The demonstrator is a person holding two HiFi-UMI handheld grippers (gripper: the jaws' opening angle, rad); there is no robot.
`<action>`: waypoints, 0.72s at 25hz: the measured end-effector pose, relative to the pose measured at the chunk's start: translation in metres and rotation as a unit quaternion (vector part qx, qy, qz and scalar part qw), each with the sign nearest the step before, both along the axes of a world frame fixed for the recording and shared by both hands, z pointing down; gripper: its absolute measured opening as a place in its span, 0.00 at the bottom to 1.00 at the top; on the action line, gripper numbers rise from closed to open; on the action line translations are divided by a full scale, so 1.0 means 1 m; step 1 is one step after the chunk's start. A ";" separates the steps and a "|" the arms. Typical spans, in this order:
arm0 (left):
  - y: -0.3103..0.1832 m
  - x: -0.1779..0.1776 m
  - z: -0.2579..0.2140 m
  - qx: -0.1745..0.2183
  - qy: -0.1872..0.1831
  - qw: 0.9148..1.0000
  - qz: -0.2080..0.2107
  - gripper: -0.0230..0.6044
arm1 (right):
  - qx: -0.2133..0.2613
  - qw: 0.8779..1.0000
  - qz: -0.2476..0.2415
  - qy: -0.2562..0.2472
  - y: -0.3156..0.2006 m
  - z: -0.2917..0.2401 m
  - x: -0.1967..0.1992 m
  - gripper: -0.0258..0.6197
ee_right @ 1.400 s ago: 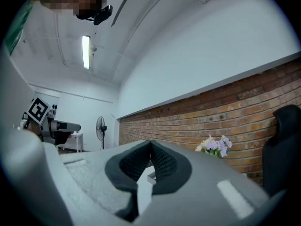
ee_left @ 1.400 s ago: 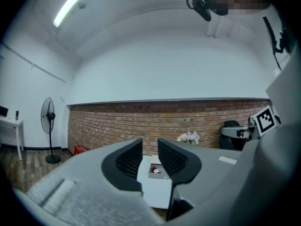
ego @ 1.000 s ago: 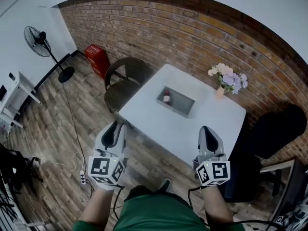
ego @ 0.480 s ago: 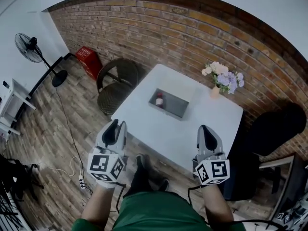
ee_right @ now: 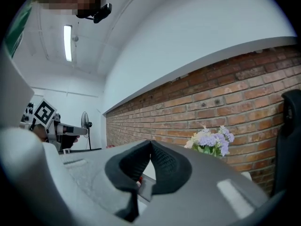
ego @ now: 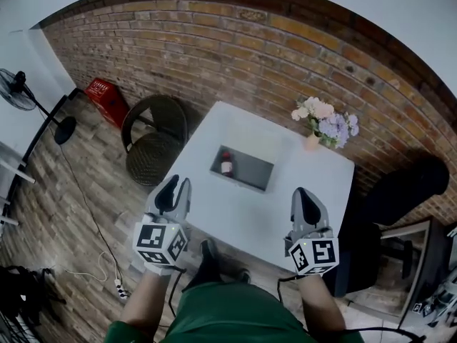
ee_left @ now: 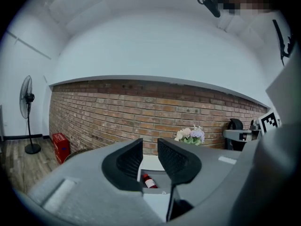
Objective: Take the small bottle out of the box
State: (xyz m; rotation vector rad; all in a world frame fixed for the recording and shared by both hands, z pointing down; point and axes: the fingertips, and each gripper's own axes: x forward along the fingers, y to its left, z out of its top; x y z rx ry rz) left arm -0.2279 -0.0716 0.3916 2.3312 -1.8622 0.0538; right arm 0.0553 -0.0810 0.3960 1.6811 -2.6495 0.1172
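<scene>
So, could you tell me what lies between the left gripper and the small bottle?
Between the left gripper and the small bottle there is only bare white table and the box's wall, as the head view shows.

The small red bottle with a white label (ego: 226,163) is too tiny in the head view to read. In the right gripper view, the right claw (ee_right: 150,142) hides nearly all of the open grey box (ego: 251,170). Only a red speck peeks out. The black standing fan (ego: 18,95) is cut off at the left edge.
</scene>
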 end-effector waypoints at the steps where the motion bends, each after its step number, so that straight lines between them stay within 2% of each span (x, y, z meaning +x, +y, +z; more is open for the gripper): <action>1: -0.013 -0.006 0.002 -0.003 0.003 1.000 0.004 0.21 | -0.004 1.000 0.002 0.001 -0.008 0.002 -0.008 0.04; 5: -0.060 -0.027 0.014 -0.018 0.019 0.999 0.025 0.21 | -0.011 1.000 0.009 0.009 -0.036 0.006 -0.040 0.04; 8: -0.092 -0.032 0.031 -0.047 0.036 0.997 0.055 0.21 | -0.014 1.000 0.022 0.015 -0.055 0.006 -0.056 0.04; 13: -0.131 -0.017 0.071 -0.120 0.097 0.979 0.130 0.21 | -0.030 0.997 0.063 0.022 -0.076 0.012 -0.060 0.04; 18: -0.162 0.001 0.101 -0.161 0.094 0.967 0.175 0.21 | -0.049 0.993 0.100 0.033 -0.087 0.025 -0.055 0.04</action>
